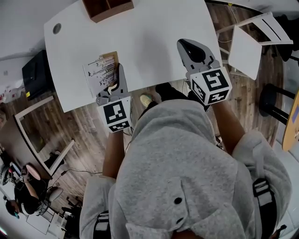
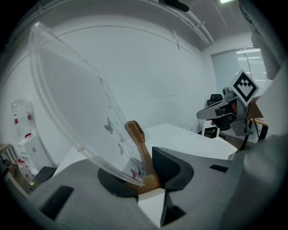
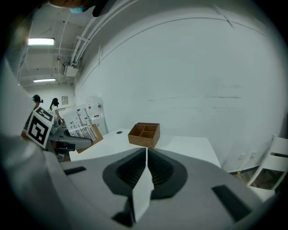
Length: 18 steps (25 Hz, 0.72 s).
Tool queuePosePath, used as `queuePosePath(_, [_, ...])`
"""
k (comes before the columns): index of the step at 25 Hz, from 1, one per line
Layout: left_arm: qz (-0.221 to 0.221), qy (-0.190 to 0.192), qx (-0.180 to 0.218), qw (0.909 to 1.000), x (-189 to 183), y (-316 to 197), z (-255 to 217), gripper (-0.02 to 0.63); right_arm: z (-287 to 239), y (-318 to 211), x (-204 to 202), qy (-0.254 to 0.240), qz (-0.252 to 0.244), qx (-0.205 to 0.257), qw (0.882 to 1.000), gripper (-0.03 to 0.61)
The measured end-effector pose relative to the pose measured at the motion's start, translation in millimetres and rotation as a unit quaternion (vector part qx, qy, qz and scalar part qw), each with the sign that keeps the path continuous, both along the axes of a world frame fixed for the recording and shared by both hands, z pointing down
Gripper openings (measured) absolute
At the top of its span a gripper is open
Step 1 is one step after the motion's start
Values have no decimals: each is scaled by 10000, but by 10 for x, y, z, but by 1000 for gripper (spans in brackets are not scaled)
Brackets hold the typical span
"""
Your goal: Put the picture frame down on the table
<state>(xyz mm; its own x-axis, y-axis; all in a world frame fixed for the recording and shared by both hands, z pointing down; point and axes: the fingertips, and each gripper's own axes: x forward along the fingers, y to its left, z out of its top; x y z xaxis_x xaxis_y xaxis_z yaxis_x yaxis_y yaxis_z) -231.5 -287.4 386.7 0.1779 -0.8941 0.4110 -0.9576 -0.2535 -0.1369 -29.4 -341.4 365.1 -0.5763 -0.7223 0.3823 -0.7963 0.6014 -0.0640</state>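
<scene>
Head view: we grip the picture frame (image 1: 102,70) in the left tongs (image 1: 119,74), over the table (image 1: 149,37); at 3 o'clock, the right tongs (image 1: 189,46) are closed and empty.

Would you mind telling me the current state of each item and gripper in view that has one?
picture frame: held tilted at the near edge of the table, not yet lying flat.
left gripper: shut on the picture frame.
right gripper: jaws together, nothing between them.
wooden box: upright on the table's far side, open-topped, compartments look empty.
white chair: standing beside the table.
</scene>
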Motion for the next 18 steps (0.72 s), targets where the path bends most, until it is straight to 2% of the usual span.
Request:
queuePosePath(6, [18, 26, -204, 9998, 115, -269, 140, 114, 164, -295, 24, -38, -77, -197, 9998, 31])
queuePosePath(18, [65, 11, -636, 9980, 285, -511, 501, 114, 423, -487, 40, -46, -203, -510, 9985, 31])
